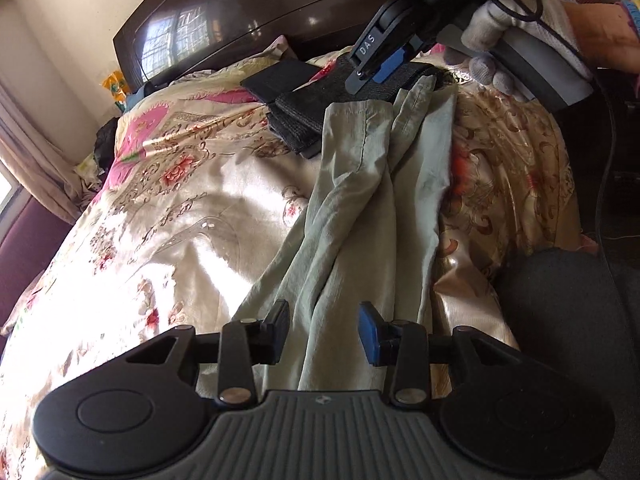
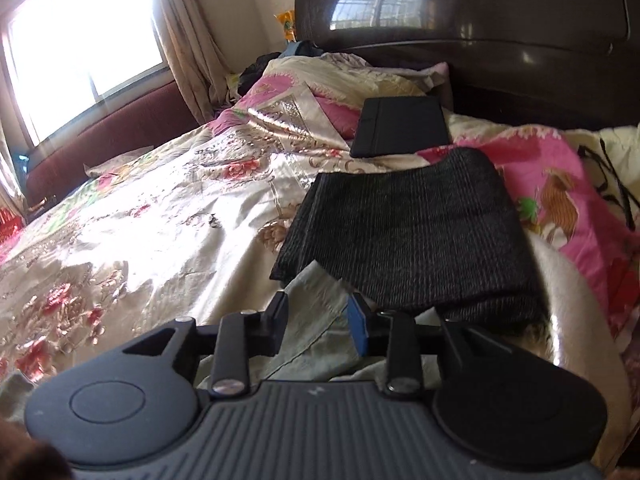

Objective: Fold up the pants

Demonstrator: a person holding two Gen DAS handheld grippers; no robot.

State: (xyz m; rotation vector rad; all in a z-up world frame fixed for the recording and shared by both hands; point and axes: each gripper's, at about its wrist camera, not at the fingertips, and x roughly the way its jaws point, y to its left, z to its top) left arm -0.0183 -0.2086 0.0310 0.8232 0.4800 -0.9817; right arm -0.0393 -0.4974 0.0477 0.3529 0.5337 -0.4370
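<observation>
Pale green pants (image 1: 360, 200) lie stretched along the floral bedspread (image 1: 180, 208), legs running away from me toward the headboard. My left gripper (image 1: 324, 332) is open, its jaws either side of a bunched fold of the pants at the near end. My right gripper (image 2: 316, 324) is open over the far leg ends (image 2: 316, 320), which lie between its jaws; in the left wrist view it (image 1: 372, 76) hangs above those leg ends. A folded black knit garment (image 2: 408, 232) lies just beyond, touching the pants.
A flat black folded item (image 2: 400, 126) lies further back near the dark wooden headboard (image 2: 480, 32). A window (image 2: 80, 40) with a curtain and a maroon bench is at left. A black cushion (image 1: 560, 300) sits at the bed's right edge.
</observation>
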